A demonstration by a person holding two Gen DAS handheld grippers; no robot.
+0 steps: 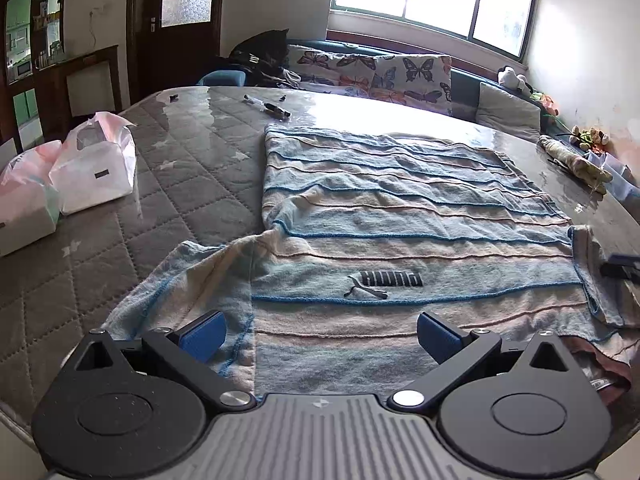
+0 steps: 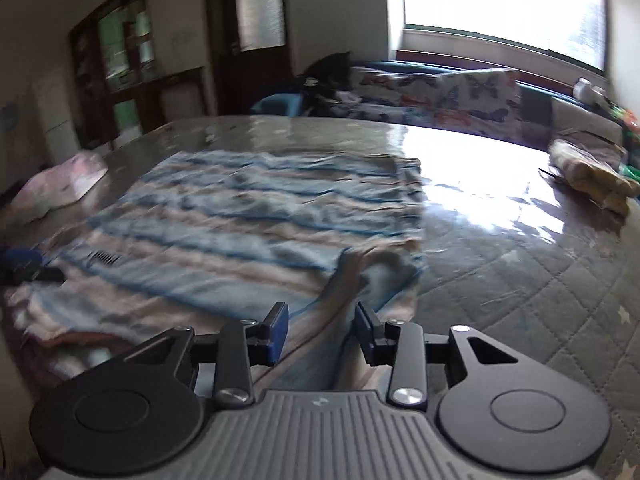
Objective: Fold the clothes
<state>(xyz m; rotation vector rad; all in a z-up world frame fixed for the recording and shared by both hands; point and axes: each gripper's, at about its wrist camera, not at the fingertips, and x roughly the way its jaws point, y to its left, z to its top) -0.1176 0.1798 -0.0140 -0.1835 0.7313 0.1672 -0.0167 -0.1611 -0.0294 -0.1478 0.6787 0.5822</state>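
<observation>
Item: pale blue and cream striped knit sweater (image 1: 400, 216) with a dark logo, spread flat on the grey quilted table cover (image 1: 100, 280), hem toward the window.

Left of the sweater: two white and pink tissue packs (image 1: 92, 172), well apart from it.

Left sleeve (image 1: 188, 276): splayed outward, not yet folded in. Left gripper (image 1: 320, 336) hovers over the near edge of the sweater, pitched downward, jaws wide apart, nothing between the blue pads (image 1: 204, 336).

Right sleeve (image 2: 372, 276): doubled in over the body, bunched and ridged. Right gripper (image 2: 322, 332) angled down at it, jaws partly parted, cloth lying between them; pads appear clear of it, though blur makes contact hard to judge.

Right of the sweater: rolled yellowish cloth bundle (image 1: 576, 160), well apart.

Risks, judged: the loose right fold may spring back or drag if a pad snags the knit on withdrawal; a left-sleeve grab from this pose may catch the body layer too, skewing the fold.
</observation>
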